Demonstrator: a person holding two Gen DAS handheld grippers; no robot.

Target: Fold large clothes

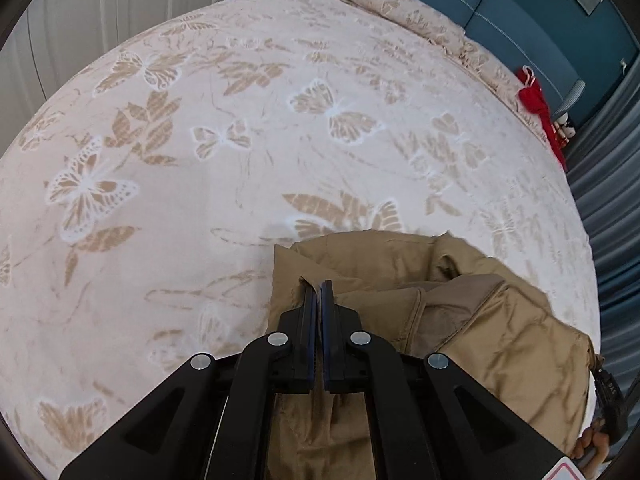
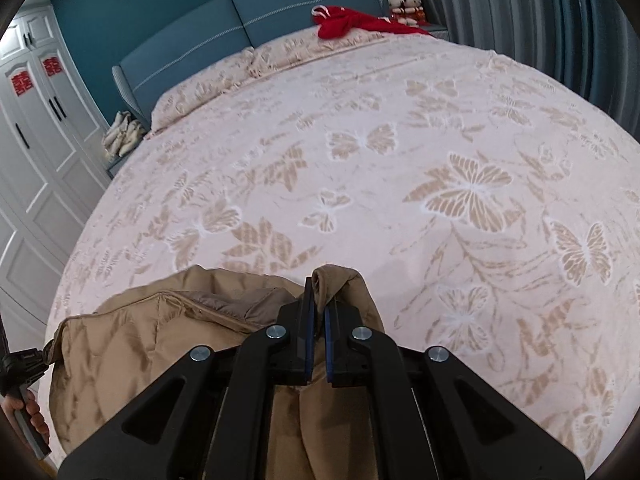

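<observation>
Jacket [image 1: 480, 320] bunched, stretched sideways between grippers; left fingers [image 1: 308, 304], right fingers [image 2: 308, 300] pinching fabric.

left gripper [image 1: 318, 286] pinching tan jacket [image 1: 460, 320], butterfly bedspread [image 1: 200, 140]

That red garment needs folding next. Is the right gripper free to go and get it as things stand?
Probably not yet. The right gripper is shut on the tan jacket, and the red garment lies across the bed by the headboard. Nothing lies between them.
</observation>
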